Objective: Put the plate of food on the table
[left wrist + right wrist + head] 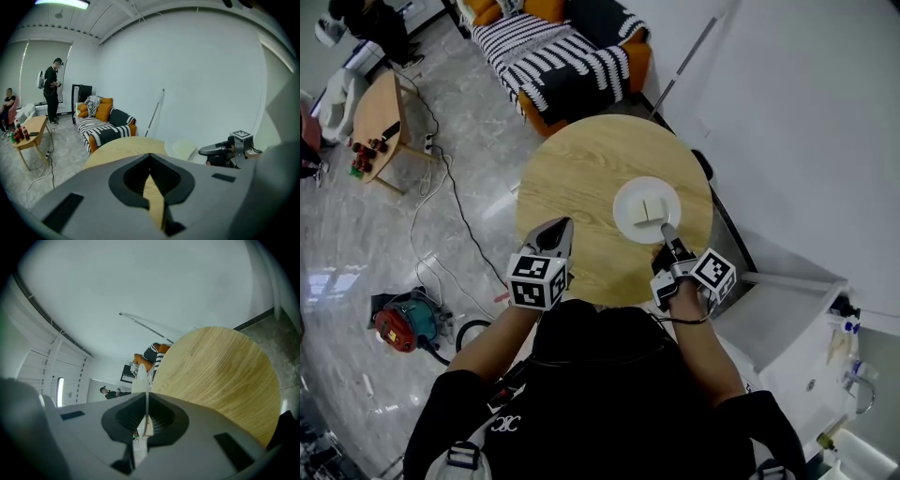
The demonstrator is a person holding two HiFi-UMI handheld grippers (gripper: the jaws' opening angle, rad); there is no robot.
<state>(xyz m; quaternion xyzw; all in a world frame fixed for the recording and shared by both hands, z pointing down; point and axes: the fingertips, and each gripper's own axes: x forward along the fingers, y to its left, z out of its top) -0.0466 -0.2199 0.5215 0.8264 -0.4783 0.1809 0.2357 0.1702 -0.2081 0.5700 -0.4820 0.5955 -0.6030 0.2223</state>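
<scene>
Pinches the near rim of the plate in the right gripper, fingers almost together on the thin white edge. Holds it over the right part of the round bench, well inside the edge; cannot tell whether it lies flat down yet. Does nothing with the left gripper: fingers narrow and empty, above bare wood.

Risks a sagging far side from such a one-sided grip, sending the two pale food pieces sliding off. Risks a clatter or skid on letting go before full contact. Could also drag the plate back on pulling away with fingers barely parted.
</scene>
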